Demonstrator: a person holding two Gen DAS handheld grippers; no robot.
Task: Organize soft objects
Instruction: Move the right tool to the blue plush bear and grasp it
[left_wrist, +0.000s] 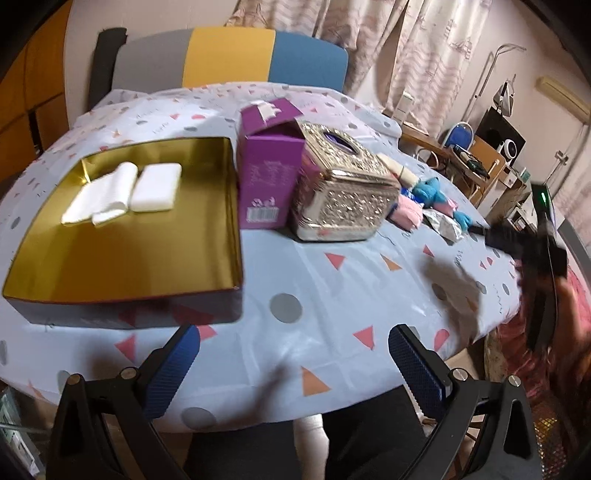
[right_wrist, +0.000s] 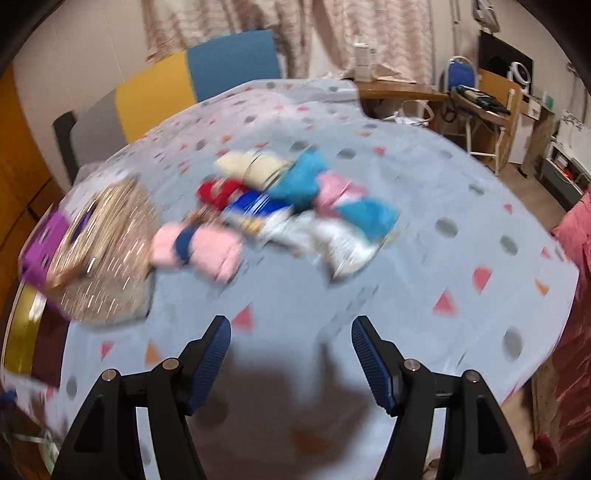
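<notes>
Gold-lined and shallow, the box (left_wrist: 122, 236) is sitting at one end of the tabletop (left_wrist: 332, 295), holding two folded white cloths (left_wrist: 122, 192). Both the left tongs (left_wrist: 291, 369) and right tongs (right_wrist: 291, 362) are gaping wide, gripping nothing. A heap of soft items (right_wrist: 280, 206) is lying beside the ornate silver tissue box (left_wrist: 343, 192). Since the right view is blurring badly, a hurried grab may be snagging several tangled pieces or nudging that tissue box.
</notes>
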